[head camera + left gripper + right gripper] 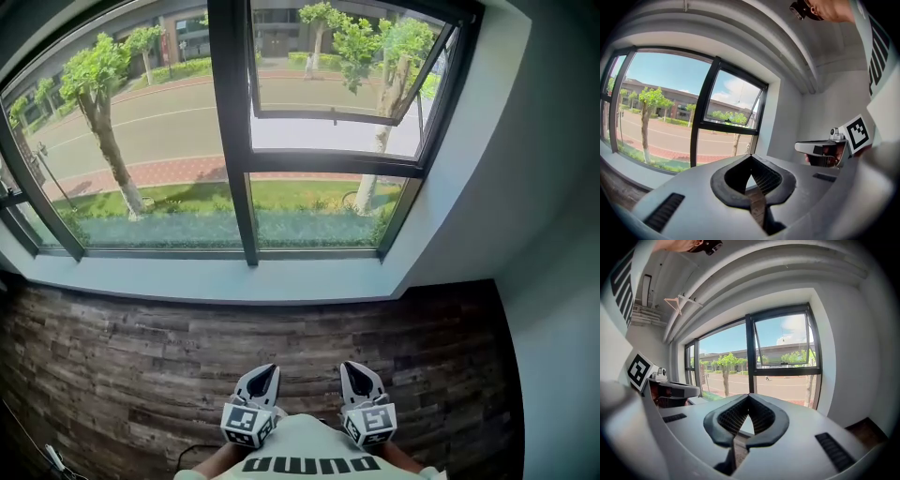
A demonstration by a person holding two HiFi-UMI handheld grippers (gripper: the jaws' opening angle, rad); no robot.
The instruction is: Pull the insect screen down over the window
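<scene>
Window (230, 141) above pale sill (234, 279) — dark wood-plank floor (112, 366) below

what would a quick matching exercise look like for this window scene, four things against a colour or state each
Things:
1 left tool
2 upper right sash
3 floor
4 sill

Colour or state:
a dark wood planks
b shut, nothing in it
c pale and plain
d tilted open outward

Pairs: 1-b; 2-d; 3-a; 4-c
</scene>
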